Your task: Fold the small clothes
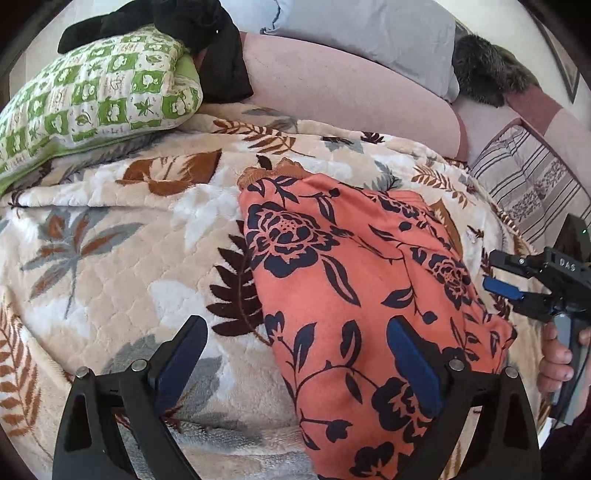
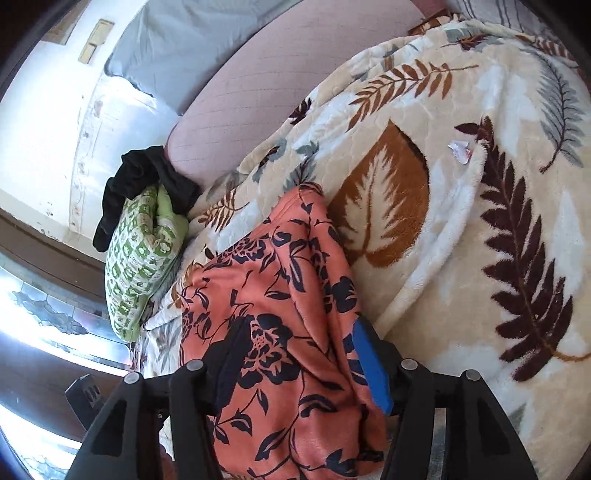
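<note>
Your views are bright with soft daylight. Right wrist view: white wall (image 2: pixel 44 122) and glossy tiled floor (image 2: pixel 48 317) blow out in glare at left. Fisheye bends and darkens every edge; centres stay sharp.

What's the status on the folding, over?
Left claw open, right claw open. Orange floral garment folded on blanket. Nothing blocking.

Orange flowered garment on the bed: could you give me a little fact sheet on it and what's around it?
garment: orange flowered garment, folded over, lying on the blanket
surface: leaf-print blanket
left gripper: open, above the garment's near edge, one blue pad over the cloth
right gripper: open, cloth between the fingers, not pinched
nearby: green patterned pillow with black clothing on top
</note>
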### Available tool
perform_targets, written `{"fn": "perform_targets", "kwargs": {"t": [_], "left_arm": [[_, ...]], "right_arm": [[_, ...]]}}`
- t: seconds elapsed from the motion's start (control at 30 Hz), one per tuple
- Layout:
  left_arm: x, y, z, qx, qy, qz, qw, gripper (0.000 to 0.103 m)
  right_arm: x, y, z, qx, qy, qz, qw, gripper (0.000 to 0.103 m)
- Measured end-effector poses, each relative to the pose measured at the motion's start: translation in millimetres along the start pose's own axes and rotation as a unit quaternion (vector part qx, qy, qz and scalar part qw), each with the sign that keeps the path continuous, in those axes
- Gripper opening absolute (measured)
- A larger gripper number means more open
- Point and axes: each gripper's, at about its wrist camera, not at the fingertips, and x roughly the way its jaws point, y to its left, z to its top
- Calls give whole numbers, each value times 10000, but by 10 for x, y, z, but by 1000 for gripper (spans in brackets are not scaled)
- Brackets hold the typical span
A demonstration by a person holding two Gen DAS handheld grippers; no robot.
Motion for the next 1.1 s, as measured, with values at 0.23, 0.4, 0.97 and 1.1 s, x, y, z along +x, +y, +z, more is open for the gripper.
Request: {"fn": "perform_targets", "kwargs": {"t": [0.23, 0.4, 0.97, 1.1], "left_arm": [[107, 135, -4, -572, 329, -547, 9963, 98], [147, 108, -37, -513, 394, -420, 9970, 98], [177, -422, -180, 1069, 23, 945, 9898, 98], [154, -455, -191, 1202, -57, 1084, 9868, 99]], "right_arm": [[61, -242, 82, 343, 149, 201, 9991, 66], [103, -376, 48, 566, 259, 452, 9970, 67], [329, 201, -259, -416, 618, 392, 9964, 62], [304, 262, -196, -331, 521, 253, 9978, 63]]}}
